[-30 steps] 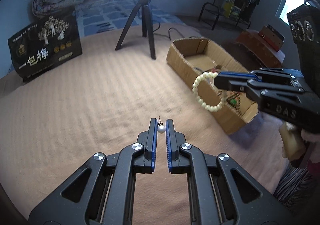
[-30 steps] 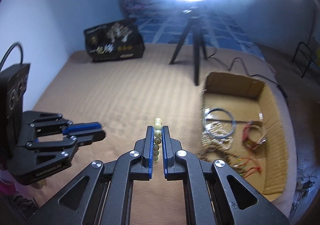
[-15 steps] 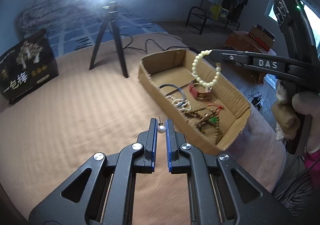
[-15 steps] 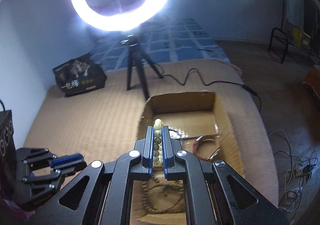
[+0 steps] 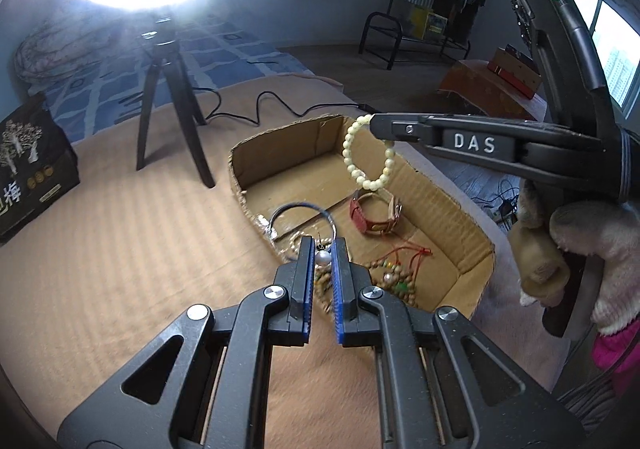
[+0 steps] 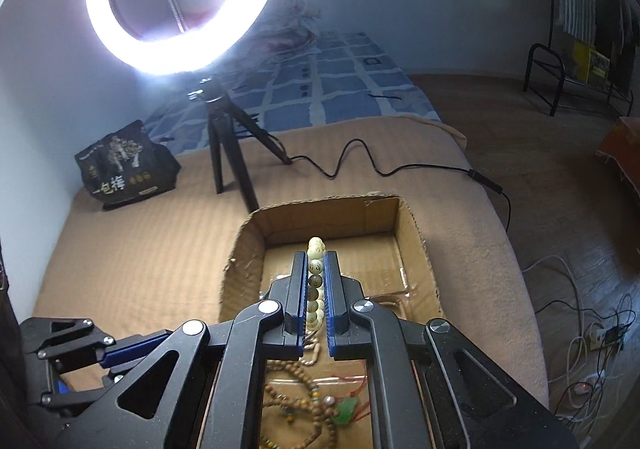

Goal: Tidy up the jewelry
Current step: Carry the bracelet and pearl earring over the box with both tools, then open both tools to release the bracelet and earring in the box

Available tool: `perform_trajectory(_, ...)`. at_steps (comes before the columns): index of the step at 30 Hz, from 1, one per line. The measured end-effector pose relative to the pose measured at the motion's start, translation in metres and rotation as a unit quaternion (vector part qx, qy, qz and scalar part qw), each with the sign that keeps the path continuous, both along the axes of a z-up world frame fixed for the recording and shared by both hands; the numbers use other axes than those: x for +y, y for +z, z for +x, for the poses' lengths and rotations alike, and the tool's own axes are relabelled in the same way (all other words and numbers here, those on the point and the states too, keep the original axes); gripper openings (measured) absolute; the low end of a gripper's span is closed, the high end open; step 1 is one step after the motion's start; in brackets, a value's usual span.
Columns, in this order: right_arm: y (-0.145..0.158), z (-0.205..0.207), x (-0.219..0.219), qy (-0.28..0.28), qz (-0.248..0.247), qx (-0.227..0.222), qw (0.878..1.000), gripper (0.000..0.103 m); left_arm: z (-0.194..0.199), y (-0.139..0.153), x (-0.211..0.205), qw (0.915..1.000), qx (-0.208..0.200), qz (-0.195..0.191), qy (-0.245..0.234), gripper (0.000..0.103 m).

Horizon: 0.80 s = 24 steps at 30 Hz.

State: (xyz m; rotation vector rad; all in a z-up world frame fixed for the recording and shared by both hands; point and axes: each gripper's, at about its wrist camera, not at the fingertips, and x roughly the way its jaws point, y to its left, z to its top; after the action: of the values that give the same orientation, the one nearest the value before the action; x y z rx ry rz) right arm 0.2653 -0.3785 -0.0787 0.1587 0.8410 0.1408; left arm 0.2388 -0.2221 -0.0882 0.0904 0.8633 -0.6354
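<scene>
My left gripper [image 5: 323, 249] is shut on a small pearl earring [image 5: 323, 257] and holds it over the near left rim of the open cardboard box [image 5: 448, 201]. My right gripper [image 6: 315, 261] is shut on a pale bead bracelet [image 6: 315, 281], which hangs as a loop [image 5: 368, 153] above the box middle. The right gripper shows from the side in the left wrist view [image 5: 376, 125]. In the box lie a silver bangle [image 5: 300, 209], a red watch [image 5: 374, 215] and brown bead strings with a green pendant [image 6: 346, 407].
The box stands on a tan blanket [image 5: 120, 233]. A ring light on a black tripod [image 5: 168, 105] stands behind it, its cable [image 6: 360, 161] trailing across the blanket. A black printed bag [image 6: 124, 165] sits at the far left. The bed edge drops off right of the box.
Both grippers have moved further over the box, still holding their pieces. The bracelet now hangs above the box middle and the earring is over the near rim.
</scene>
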Motion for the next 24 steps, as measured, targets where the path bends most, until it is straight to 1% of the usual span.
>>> perform_trajectory(9,-0.012,0.009,-0.014,-0.009,0.008,0.011,1.0,0.006,0.007,-0.008,-0.018,1.0,0.005,0.002,-0.005,0.006)
perform_trajectory(24,-0.012,0.011,-0.017,-0.011,0.022,0.012,1.0,0.006,0.006,-0.006,-0.026,0.9999,0.002,0.0,-0.01,0.006)
